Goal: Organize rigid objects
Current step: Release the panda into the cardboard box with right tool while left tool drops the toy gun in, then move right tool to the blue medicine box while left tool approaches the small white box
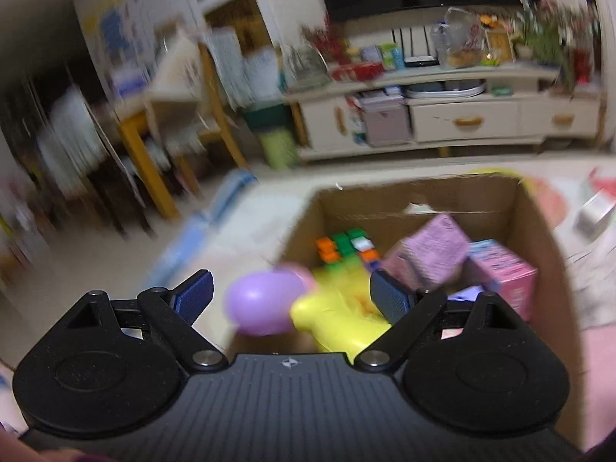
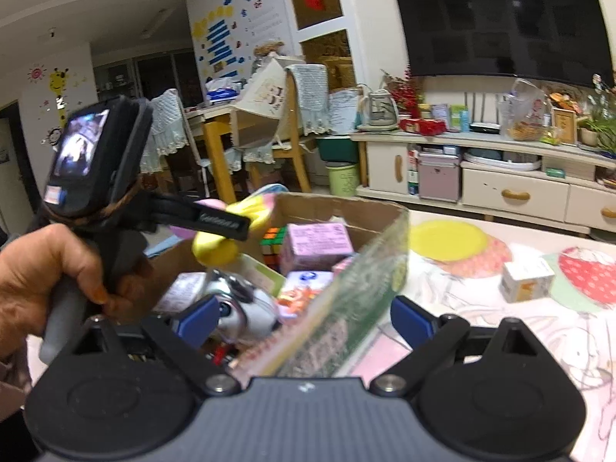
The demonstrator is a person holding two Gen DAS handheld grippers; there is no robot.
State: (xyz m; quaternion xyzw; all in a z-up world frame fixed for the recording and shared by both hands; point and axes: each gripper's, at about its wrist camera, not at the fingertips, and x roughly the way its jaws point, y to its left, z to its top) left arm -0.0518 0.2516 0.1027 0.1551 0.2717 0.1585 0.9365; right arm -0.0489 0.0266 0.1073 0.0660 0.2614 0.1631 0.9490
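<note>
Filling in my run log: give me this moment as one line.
left hand-held gripper: open, over cardboard box | yellow-purple toy: between its fingers, ungripped | right hand-held gripper: open, beside box | small white box: on table

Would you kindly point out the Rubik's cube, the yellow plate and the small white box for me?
Rubik's cube (image 2: 274, 239), right wrist view, on its coloured front face.
Yellow plate (image 2: 448, 239), right wrist view, on its flat middle.
White box (image 2: 526, 280), right wrist view, on its front face.

One cardboard box (image 1: 539, 238); one puzzle cube (image 1: 346, 248); two tongs (image 1: 290, 294) (image 2: 304, 317).
</note>
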